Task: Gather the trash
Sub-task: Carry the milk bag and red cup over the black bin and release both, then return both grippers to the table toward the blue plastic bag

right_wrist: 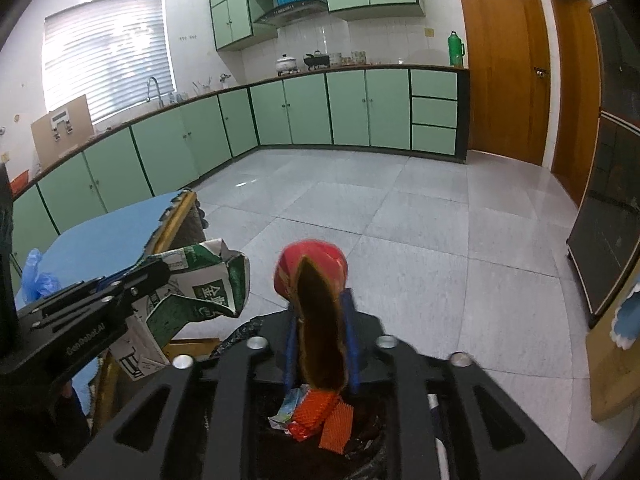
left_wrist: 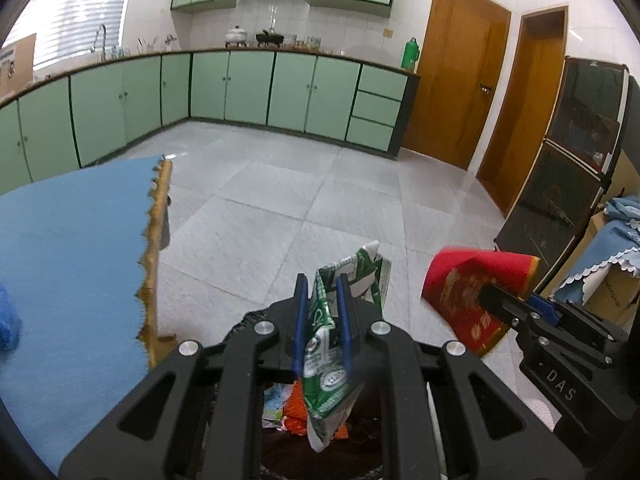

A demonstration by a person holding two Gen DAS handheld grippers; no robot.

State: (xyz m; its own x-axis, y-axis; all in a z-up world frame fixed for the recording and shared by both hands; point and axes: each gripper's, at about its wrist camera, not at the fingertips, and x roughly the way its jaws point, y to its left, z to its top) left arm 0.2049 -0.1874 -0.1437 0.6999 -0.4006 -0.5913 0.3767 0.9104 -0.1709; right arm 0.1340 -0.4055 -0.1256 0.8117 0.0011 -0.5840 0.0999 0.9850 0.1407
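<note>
Trash, two pieces held over a dark bin (right_wrist: 360, 446) on the tiled floor (left_wrist: 320, 200). Green-and-white carton (left_wrist: 332, 344), crumpled and flattened: pinched between the blue pads of the left gripper (left_wrist: 323, 324), jaws nearly closed on it. Red packet (right_wrist: 312, 280), open end toward the camera, brown inside: between the blue fingers of the right gripper (right_wrist: 320, 340), jaws narrow; whether the pads press it cannot be told. Bin contents: orange mesh scrap (right_wrist: 324, 416), small printed wrapper (right_wrist: 288, 406). Blue-covered table (left_wrist: 72, 248) to the left
</note>
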